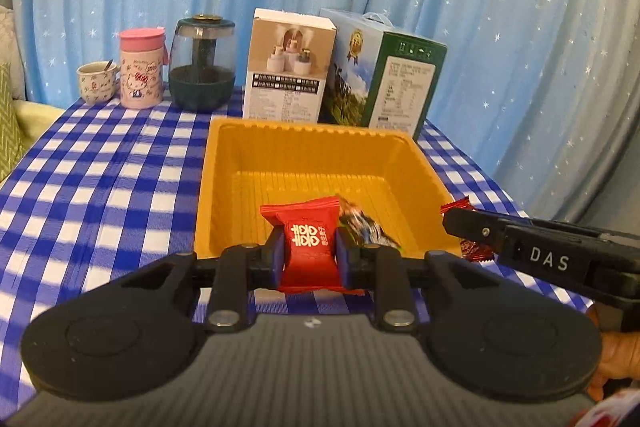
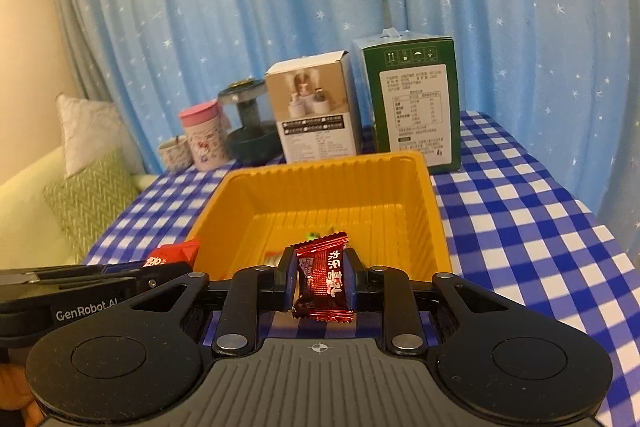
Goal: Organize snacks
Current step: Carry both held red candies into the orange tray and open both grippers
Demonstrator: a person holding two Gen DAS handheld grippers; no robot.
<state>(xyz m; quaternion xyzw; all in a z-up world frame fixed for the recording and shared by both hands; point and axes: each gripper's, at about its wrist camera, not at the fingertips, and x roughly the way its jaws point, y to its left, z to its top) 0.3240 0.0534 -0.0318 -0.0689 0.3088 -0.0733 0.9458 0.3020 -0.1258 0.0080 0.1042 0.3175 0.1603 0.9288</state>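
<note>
My left gripper is shut on a matte red snack packet with white characters, held at the near rim of the yellow tray. A dark wrapped snack lies inside the tray behind it. My right gripper is shut on a shiny red foil candy, also at the tray's near rim. The right gripper shows from the side in the left wrist view, the left one in the right wrist view, holding the red packet.
At the table's back stand a small cup, a pink-lidded Hello Kitty mug, a dark glass jar, a white box and a green box. The blue checked cloth covers the table. Cushions lie left.
</note>
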